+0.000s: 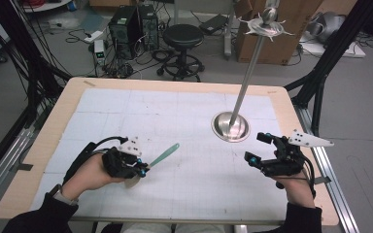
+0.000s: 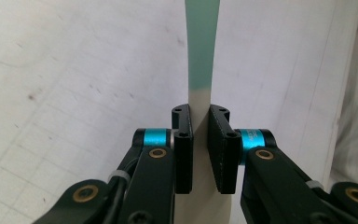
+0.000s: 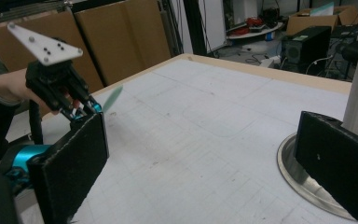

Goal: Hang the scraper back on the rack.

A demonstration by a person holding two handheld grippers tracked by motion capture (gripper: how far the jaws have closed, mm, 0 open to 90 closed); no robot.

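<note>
A flat utensil with a pale green handle point(image 1: 164, 156) and a whitish end point(image 1: 132, 181) hangs just over the white mat. My left gripper point(image 1: 142, 170) is shut on it near where the two colours meet. In the left gripper view the two pads point(image 2: 182, 140) squeeze the whitish part, and the green handle point(image 2: 201, 42) runs straight ahead. My right gripper point(image 1: 257, 148) stands open and holds nothing, just in front of the metal stand's base point(image 1: 230, 127). The right gripper view has its wide-apart jaws framing the mat, with the left gripper point(image 3: 86, 109) and the green tip point(image 3: 112, 98) farther off.
A round steel base point(image 3: 303, 179) carries a slanted pole point(image 1: 250, 68) with a spiky metal head point(image 1: 267, 22). A gridded white mat point(image 1: 175, 121) covers the wooden table point(image 1: 48, 126). Behind the table stand a black stool point(image 1: 183, 36), computer towers point(image 1: 126, 24) and cardboard boxes point(image 1: 281, 29).
</note>
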